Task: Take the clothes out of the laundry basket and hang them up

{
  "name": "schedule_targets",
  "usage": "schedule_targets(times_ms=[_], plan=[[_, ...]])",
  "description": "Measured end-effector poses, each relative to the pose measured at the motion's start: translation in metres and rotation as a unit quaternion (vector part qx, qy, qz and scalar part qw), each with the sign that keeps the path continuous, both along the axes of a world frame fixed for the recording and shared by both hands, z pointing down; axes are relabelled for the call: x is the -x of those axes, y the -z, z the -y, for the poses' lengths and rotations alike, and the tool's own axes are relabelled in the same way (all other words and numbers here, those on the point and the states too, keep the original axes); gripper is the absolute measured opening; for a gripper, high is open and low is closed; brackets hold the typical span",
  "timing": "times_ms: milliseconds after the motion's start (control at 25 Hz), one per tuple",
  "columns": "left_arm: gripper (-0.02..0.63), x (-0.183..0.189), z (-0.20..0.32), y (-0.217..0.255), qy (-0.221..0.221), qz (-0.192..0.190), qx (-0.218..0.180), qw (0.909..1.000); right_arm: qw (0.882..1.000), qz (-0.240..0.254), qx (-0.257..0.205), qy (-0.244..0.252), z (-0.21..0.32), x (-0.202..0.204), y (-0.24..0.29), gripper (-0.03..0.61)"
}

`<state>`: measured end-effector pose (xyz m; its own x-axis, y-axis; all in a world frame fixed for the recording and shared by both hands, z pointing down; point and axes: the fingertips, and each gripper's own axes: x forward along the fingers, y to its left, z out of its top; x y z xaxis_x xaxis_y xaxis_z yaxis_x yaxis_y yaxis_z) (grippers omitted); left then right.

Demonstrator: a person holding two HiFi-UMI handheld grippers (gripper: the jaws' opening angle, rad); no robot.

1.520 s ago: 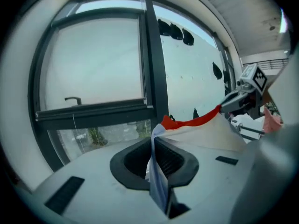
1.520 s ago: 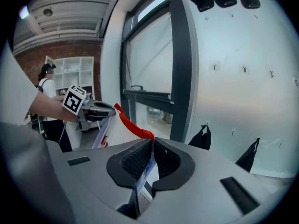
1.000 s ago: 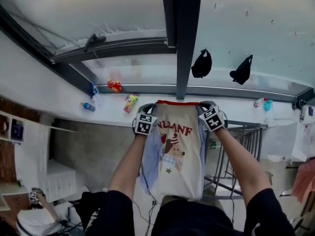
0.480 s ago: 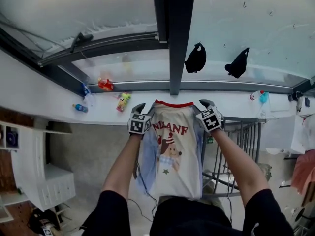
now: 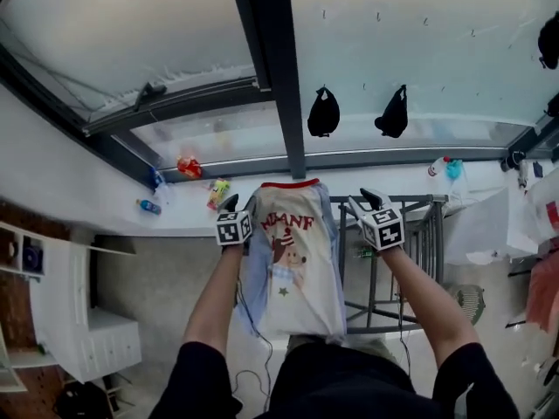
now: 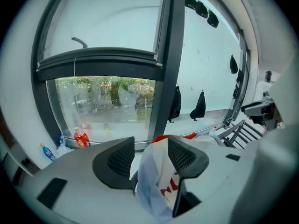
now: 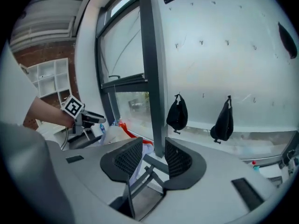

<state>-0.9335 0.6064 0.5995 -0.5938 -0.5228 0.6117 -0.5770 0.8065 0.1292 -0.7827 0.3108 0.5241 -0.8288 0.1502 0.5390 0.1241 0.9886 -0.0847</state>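
Note:
A cream T-shirt (image 5: 293, 256) with red lettering, a cartoon print and a red collar hangs draped over the grey drying rack (image 5: 417, 234). My left gripper (image 5: 232, 209) sits at the shirt's left edge. Its jaws have just been opening and stand wide in the left gripper view (image 6: 149, 146), with a fold of the shirt (image 6: 154, 183) loose between them. My right gripper (image 5: 370, 204) is off to the right of the shirt, above the rack. Its jaws (image 7: 154, 148) have also just been opening; only a rack bar (image 7: 152, 164) shows behind the gap.
A dark window post (image 5: 271, 68) rises just behind the shirt. Bottles and a red packet (image 5: 188, 166) line the white sill. Two black items (image 5: 323, 112) hang on wall hooks. A white shelf unit (image 5: 96, 339) stands at the lower left, and cables lie on the floor.
Both grippers have let go of the shirt's shoulders. The right one has moved right, away from the cloth; the left stays at the edge. The shirt remains draped on the rack.

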Motion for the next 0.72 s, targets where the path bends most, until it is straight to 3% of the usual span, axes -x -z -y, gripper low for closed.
schedule_targets(times_ms=[80,160,240,320,440,720], plan=[[0.202,-0.008,-0.006,0.015,0.014,0.008,-0.005,0.9999,1.000,0.010,0.009,-0.005,0.008,-0.029,0.016,0.129],[0.202,-0.025,-0.001,0.037,0.018,0.020,-0.026,0.9993,0.999,0.031,0.022,-0.011,0.014,-0.061,0.037,0.087],[0.176,-0.056,0.017,0.060,-0.004,0.021,-0.063,0.9978,0.998,0.051,0.031,-0.011,0.021,-0.099,0.054,0.041],[0.105,-0.095,0.048,0.085,-0.047,0.021,-0.092,0.9944,0.998,0.059,0.033,-0.010,0.030,-0.138,0.063,0.015],[0.024,-0.164,0.104,0.122,-0.099,0.037,-0.127,0.9862,0.996,0.069,0.045,-0.020,0.050,-0.206,0.079,0.000],[0.014,-0.371,0.248,0.192,-0.202,0.056,-0.207,0.9556,0.985,0.120,0.060,-0.107,0.126,-0.412,0.116,-0.002]])
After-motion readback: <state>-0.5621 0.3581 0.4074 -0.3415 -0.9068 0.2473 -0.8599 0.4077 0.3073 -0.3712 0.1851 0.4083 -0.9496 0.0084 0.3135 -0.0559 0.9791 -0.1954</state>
